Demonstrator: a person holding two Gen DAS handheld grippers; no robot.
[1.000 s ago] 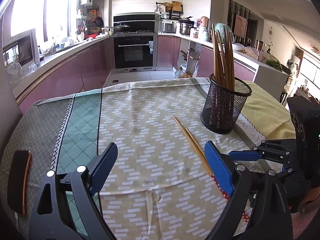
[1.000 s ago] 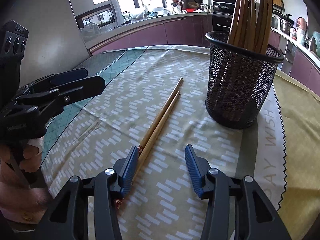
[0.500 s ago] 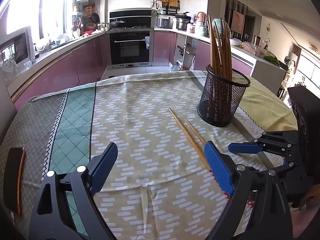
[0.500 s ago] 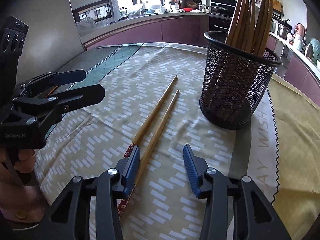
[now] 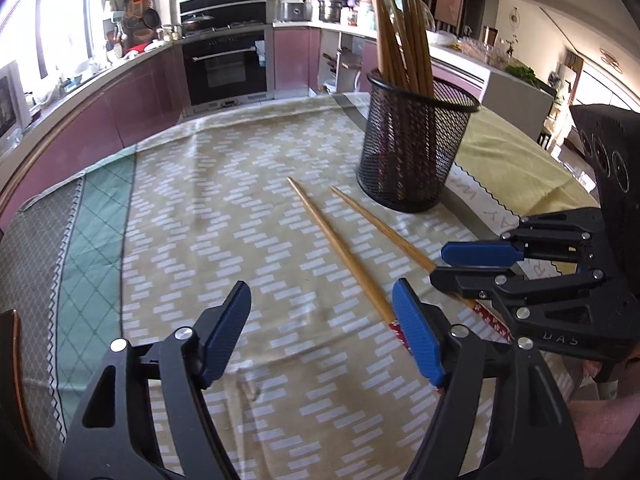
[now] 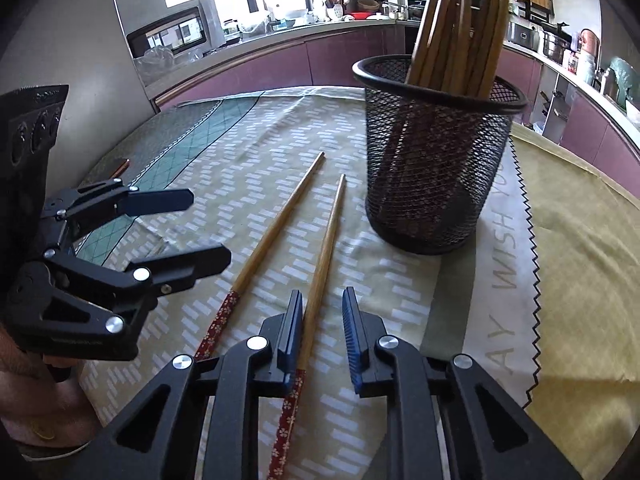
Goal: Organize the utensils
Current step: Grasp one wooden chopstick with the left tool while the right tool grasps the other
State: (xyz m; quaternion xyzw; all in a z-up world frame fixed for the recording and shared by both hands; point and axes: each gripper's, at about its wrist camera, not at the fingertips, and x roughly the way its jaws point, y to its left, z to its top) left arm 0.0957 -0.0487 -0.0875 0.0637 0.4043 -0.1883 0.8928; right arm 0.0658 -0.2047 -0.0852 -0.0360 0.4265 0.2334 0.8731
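Since a second ago, your right gripper (image 6: 322, 334) has narrowed around one chopstick, and your left gripper (image 5: 322, 334) has come lower and closer to the other.

Two loose wooden chopsticks lie side by side on the patterned tablecloth (image 6: 248, 168), thin tips toward the black mesh holder (image 6: 436, 152), which stands upright just beyond them with more chopsticks inside.

The right chopstick (image 6: 324, 256) runs between your right gripper's fingers, against the left pad; a gap remains to the right pad. Those jaws are closing, not yet pinching.

The left chopstick (image 5: 340, 252) lies just inside your left gripper's right finger (image 5: 416, 336), its red patterned end passing behind that pad. Those fingers are spread wide and closing, touching nothing that you can see.
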